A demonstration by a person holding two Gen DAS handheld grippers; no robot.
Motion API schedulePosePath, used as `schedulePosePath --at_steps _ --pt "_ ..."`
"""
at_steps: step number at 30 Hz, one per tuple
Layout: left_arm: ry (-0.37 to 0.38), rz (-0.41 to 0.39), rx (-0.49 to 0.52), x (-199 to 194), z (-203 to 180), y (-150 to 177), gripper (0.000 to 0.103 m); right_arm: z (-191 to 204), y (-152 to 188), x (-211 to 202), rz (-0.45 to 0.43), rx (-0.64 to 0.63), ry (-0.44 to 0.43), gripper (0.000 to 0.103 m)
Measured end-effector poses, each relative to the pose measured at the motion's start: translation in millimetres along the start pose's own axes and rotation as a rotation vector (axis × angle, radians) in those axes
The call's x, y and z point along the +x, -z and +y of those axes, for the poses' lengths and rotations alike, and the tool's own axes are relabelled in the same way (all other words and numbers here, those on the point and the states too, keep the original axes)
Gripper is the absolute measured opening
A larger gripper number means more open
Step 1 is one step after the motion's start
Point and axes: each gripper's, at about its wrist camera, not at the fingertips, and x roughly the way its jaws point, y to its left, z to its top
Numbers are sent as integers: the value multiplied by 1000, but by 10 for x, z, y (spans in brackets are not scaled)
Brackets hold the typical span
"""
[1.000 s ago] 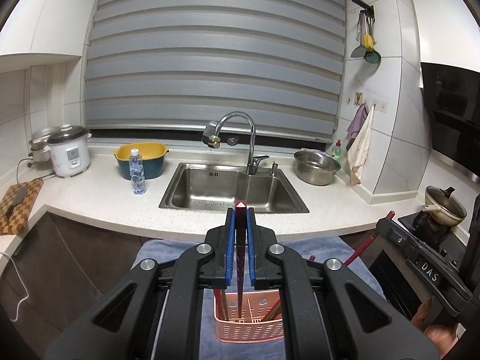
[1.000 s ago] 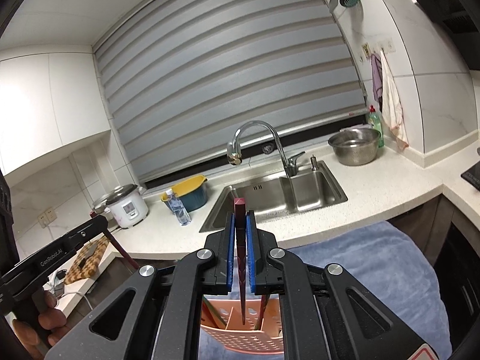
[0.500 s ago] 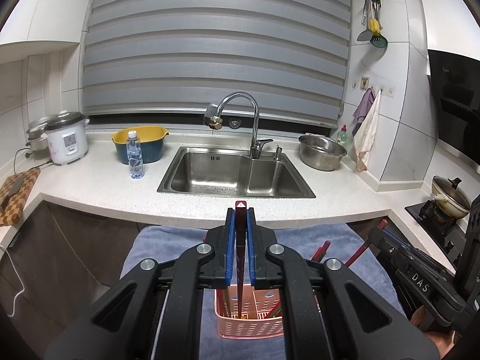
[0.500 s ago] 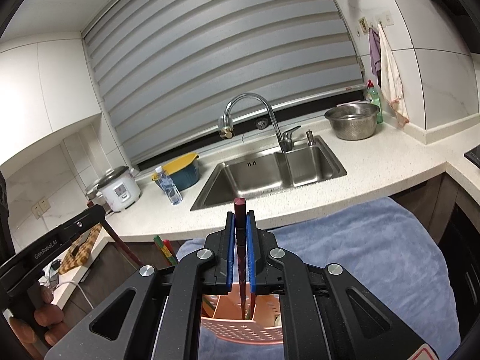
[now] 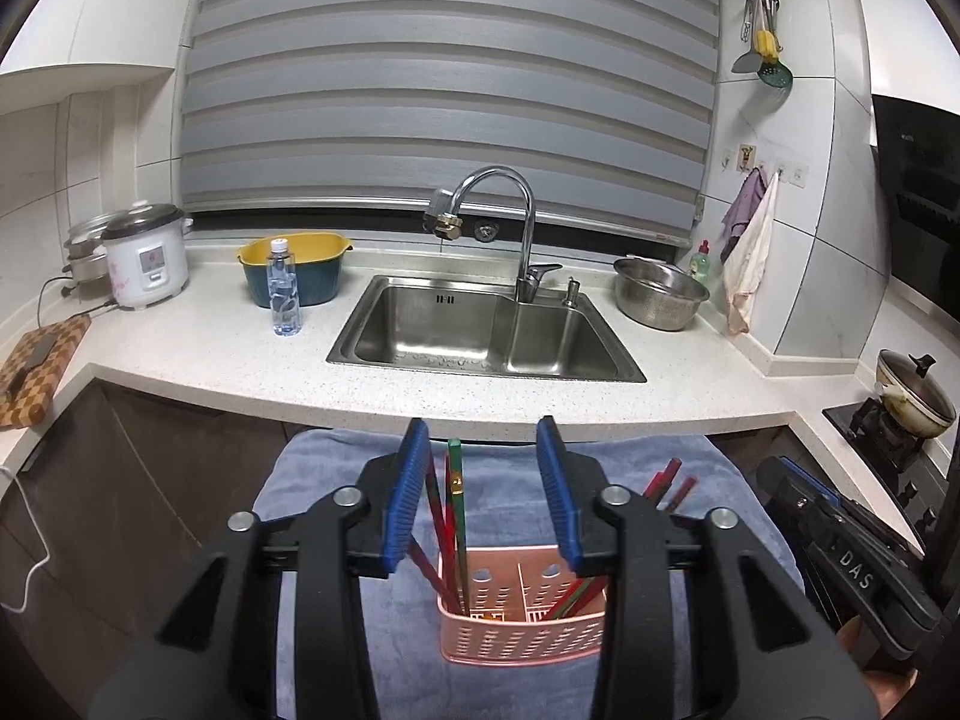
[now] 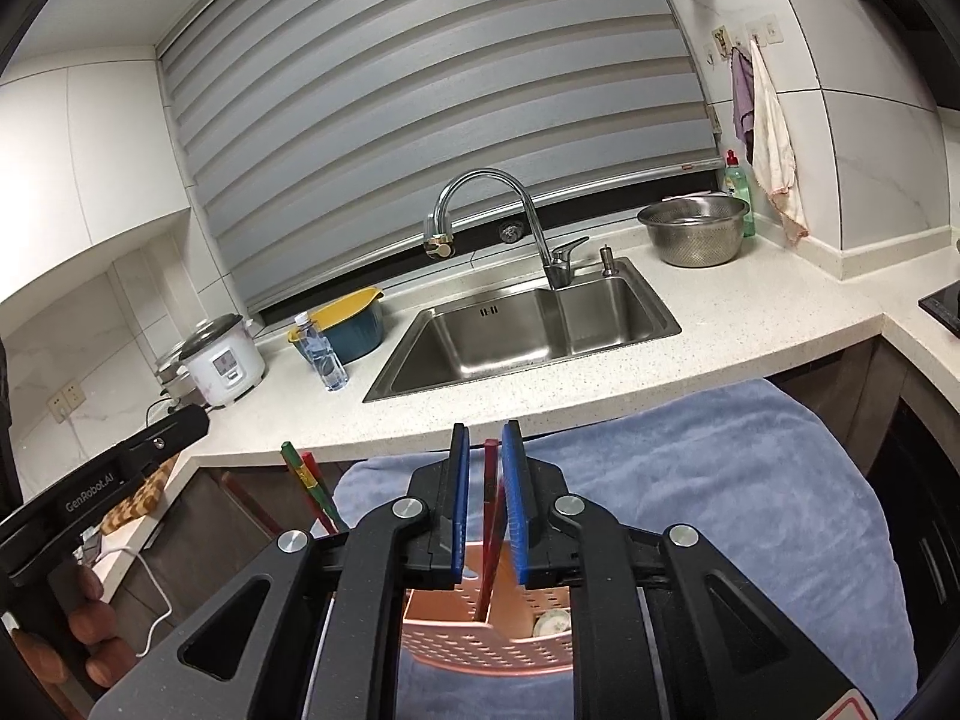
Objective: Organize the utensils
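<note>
Releasing step, as judged: lift both grippers straight up so no chopstick snags.

- Left gripper [image 5: 483,495]: fingers spread wide, holding nothing; red and green chopsticks [image 5: 453,516] stand between them, leaning in the left compartment.
- Right gripper [image 6: 485,510]: fingers slightly parted; a red chopstick [image 6: 489,516] stands in the gap, contact uncertain.
- Pink basket [image 5: 521,636]: perforated plastic, rectangular, divided; more red sticks lean right.
- Blue towel [image 6: 720,480]: soft terry over the tabletop beneath the basket.
</note>
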Motion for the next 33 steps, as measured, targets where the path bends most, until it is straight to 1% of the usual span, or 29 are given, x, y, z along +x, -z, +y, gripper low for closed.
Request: schedulePosePath --at_steps 4,6,7,8,9,10,12,16,21,24,28,30,33 --pt "-9 4 11 -43 -22 48 36 -30 38 -70 2 9 -1 14" --pt "-16 9 18 -69 -32 86 40 -23 75 -115 6 7 0 15" --pt "-21 10 22 -85 -39 106 46 -16 95 -148 6 3 2 15" --pt "-28 11 25 -102 -44 129 50 -10 109 -170 6 -1 5 19" --pt "-35 10 30 -132 -54 164 52 -6 123 -194 5 -6 9 24" --pt "-37 11 33 -152 -62 186 55 6 151 -235 4 -16 15 26" --pt "-38 18 38 -192 -64 240 56 27 192 -289 8 -35 23 31" --pt "-46 39 40 -269 -63 351 56 46 297 -431 17 -68 46 33" --pt "-71 64 45 -376 -78 514 56 42 424 -586 34 -75 58 39" --pt "-73 75 46 -447 -85 609 57 58 531 -668 48 -93 67 39" --pt "-88 86 47 -529 -82 715 61 95 634 -750 63 -121 80 40" --pt "-88 95 44 -561 -72 765 61 112 693 -802 66 -141 85 43" --pt "-99 105 45 -601 -61 839 61 146 757 -842 75 -173 104 43"
